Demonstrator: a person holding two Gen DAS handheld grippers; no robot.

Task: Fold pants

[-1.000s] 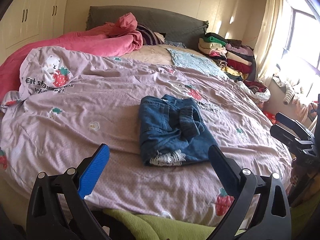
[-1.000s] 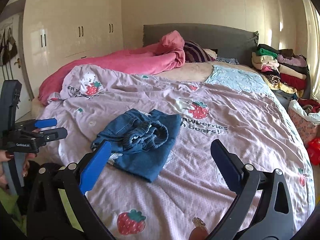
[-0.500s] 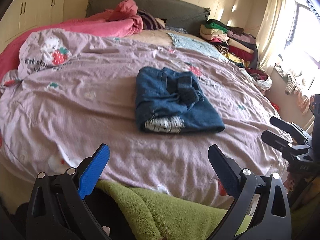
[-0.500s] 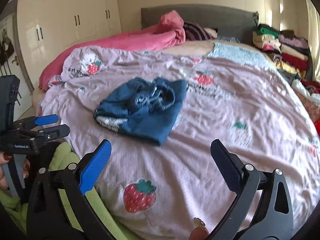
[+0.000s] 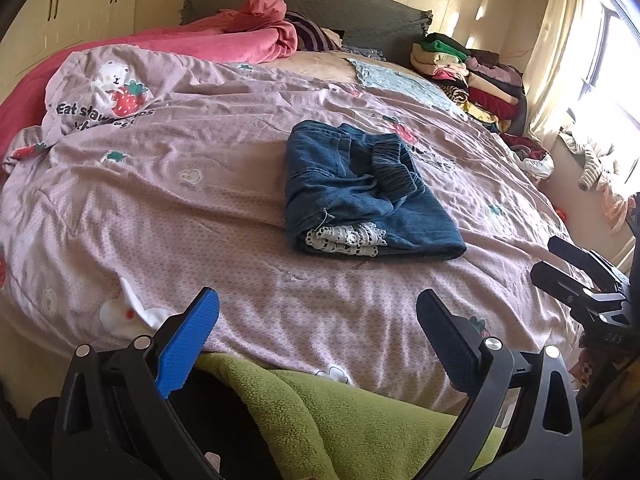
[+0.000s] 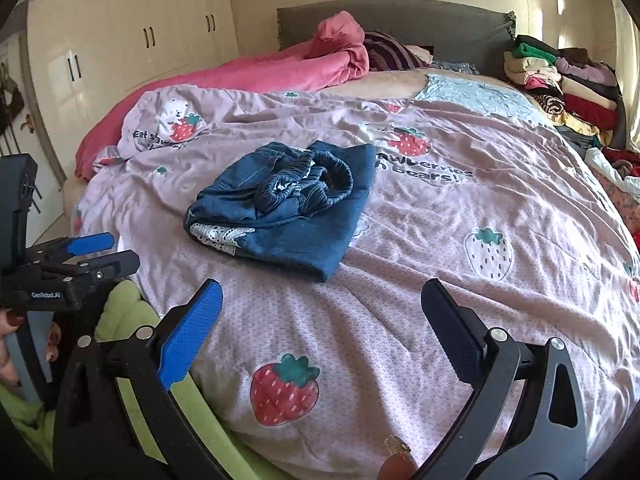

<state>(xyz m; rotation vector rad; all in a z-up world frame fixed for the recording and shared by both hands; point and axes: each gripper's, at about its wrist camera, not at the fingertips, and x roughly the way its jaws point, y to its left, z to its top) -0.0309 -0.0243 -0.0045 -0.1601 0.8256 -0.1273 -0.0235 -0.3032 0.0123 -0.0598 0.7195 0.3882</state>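
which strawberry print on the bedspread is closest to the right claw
The solid red strawberry with green leaves, just ahead of the open right claw. The white outlined strawberry lies farther off to the right, and the others sit beyond the folded jeans.

Folded pants (image 5: 360, 196) at centre of frame: dark blue denim, white lace trim at hem. Duvet (image 5: 200, 208) under them: lilac, red strawberry and white bear prints. Blanket (image 5: 224, 40) upper left: pink. Headboard (image 5: 320, 4) at top: grey. My left gripper (image 5: 316, 336) at bottom: black, one blue pad. Fleece (image 5: 340, 412) bottom centre: green.
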